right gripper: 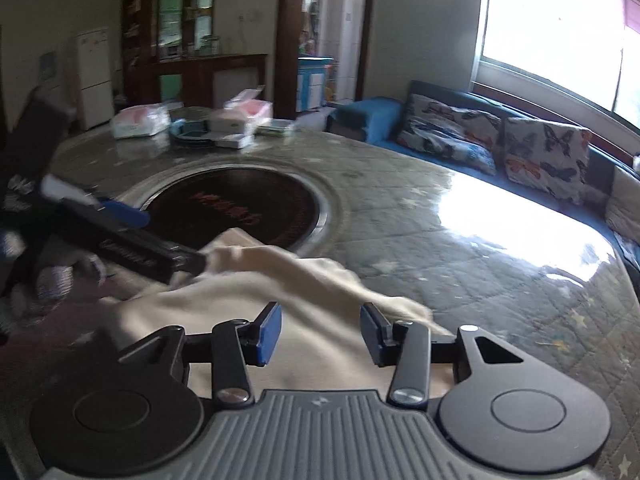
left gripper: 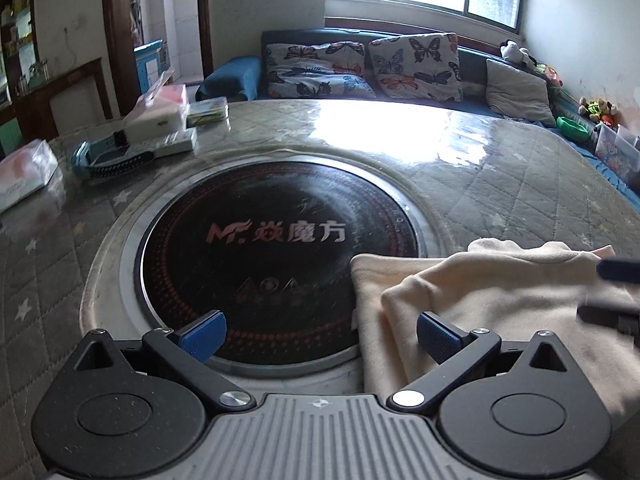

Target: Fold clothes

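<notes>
A cream garment (left gripper: 492,304) lies rumpled on the round table, its left edge lapping over the black round hotplate (left gripper: 272,240). My left gripper (left gripper: 320,336) is open wide above the hotplate's near rim, with its right pad (left gripper: 436,336) at the garment's left edge and nothing between the pads. In the right wrist view the garment (right gripper: 304,288) spreads under my right gripper (right gripper: 322,334), which is open, its pads apart above the cloth. The left gripper (right gripper: 160,236) shows blurred at the left. The right gripper (left gripper: 612,292) is a blur at the right edge.
The table (left gripper: 500,184) has a quilted cover under a shiny sheet. Tissue packs (left gripper: 24,172), a white box (left gripper: 160,120) and a blue gadget (left gripper: 108,158) sit at its far left. A blue sofa with butterfly cushions (left gripper: 360,68) runs behind it under the window.
</notes>
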